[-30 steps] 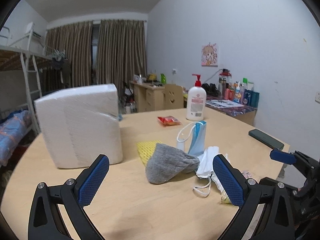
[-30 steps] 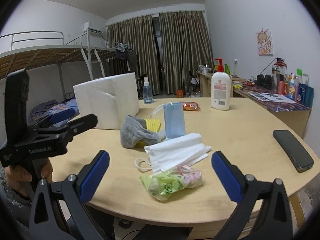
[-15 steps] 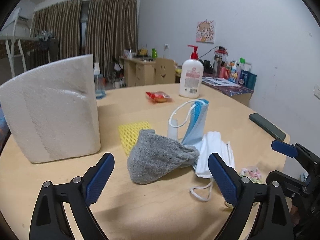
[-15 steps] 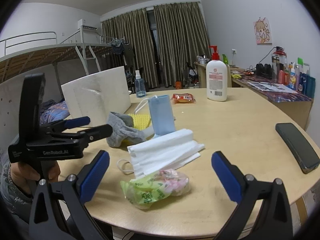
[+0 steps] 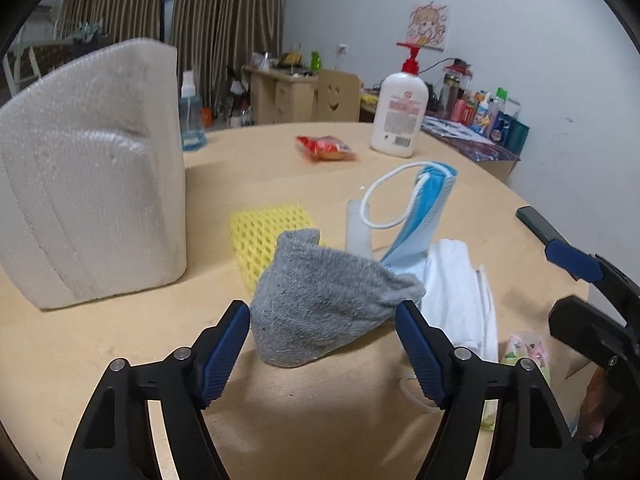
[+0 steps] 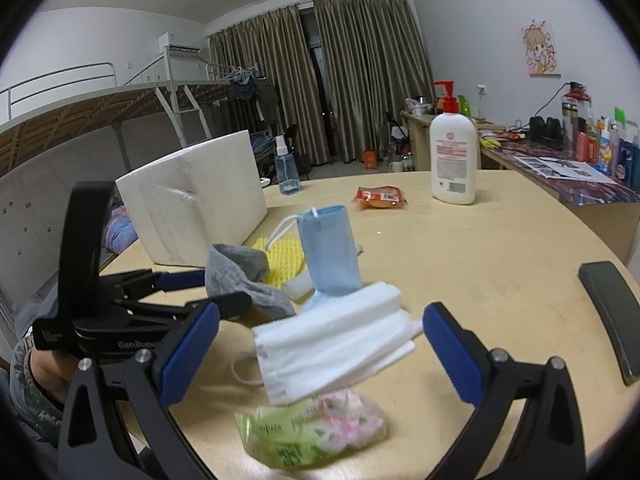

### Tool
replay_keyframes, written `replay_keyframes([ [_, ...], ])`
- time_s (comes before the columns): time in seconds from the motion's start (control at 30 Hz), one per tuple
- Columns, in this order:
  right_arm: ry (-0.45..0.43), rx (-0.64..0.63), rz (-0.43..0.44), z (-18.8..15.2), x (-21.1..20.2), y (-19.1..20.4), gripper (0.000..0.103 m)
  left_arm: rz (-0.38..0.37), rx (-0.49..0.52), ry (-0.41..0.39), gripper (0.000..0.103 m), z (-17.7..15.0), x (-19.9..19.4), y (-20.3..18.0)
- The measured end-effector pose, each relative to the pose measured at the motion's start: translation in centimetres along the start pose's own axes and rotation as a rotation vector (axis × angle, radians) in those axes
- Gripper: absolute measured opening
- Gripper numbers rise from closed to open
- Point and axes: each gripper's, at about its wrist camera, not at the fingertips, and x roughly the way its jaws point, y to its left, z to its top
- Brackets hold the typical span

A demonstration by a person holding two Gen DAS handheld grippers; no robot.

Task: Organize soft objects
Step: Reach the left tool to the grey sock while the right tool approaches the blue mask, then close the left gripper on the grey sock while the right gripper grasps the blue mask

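Observation:
A grey sock lies in a heap on the round wooden table, over a yellow mesh sponge. My left gripper is open, its blue pads on either side of the sock's near end. A blue face mask stands upright beside it, next to a pile of white masks. My right gripper is open just in front of the white masks. A green and pink packet lies below them. The sock and left gripper show in the right wrist view.
A big white foam block stands at the left. A lotion pump bottle, a red snack packet and a blue spray bottle sit farther back. A black phone lies at the right edge.
My left gripper has moved forward and down to straddle the grey sock. My right gripper has moved closer to the white masks. Both stay open.

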Motion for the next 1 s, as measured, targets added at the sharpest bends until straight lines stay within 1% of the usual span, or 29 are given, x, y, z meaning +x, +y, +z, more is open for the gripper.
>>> replay_keyframes([
  [0.07,0.012,-0.001,-0.001,0.5,0.5,0.0,0.103,0.003,-0.013,0.022,0.069,0.1,0.4,0.2],
  [0.13,0.020,0.000,0.002,0.8,0.9,0.1,0.103,0.010,-0.020,0.036,0.065,0.2,0.8,0.4],
  [0.3,0.046,-0.010,0.007,1.6,2.1,0.3,0.103,0.015,-0.017,0.040,0.057,0.4,1.1,0.4],
  [0.33,0.051,-0.010,0.010,1.7,2.4,0.4,0.103,0.020,-0.015,0.037,0.050,0.5,1.1,0.4],
  [0.37,0.060,-0.011,0.012,1.9,2.7,0.4,0.103,0.016,-0.017,0.036,0.041,0.5,1.1,0.5],
  [0.5,0.075,-0.017,-0.002,2.5,3.6,0.5,0.103,-0.013,-0.029,0.045,0.032,0.4,1.1,0.8],
  [0.57,0.080,-0.021,-0.010,2.8,4.0,0.7,0.103,-0.026,-0.033,0.043,0.019,0.4,1.0,0.8],
  [0.67,0.096,-0.022,-0.024,3.3,4.7,0.8,0.103,-0.042,-0.032,0.041,0.015,0.2,0.8,0.9],
  [0.83,0.131,-0.045,-0.065,4.0,6.1,1.3,0.103,-0.078,-0.032,0.036,0.012,0.0,0.3,1.0],
  [0.93,0.137,-0.056,-0.090,4.3,6.6,1.5,0.103,-0.095,-0.038,0.033,0.011,0.0,0.2,1.1],
  [1.0,0.149,-0.057,-0.093,4.5,7.1,1.6,0.103,-0.109,-0.041,0.030,0.011,-0.1,0.0,1.2],
])
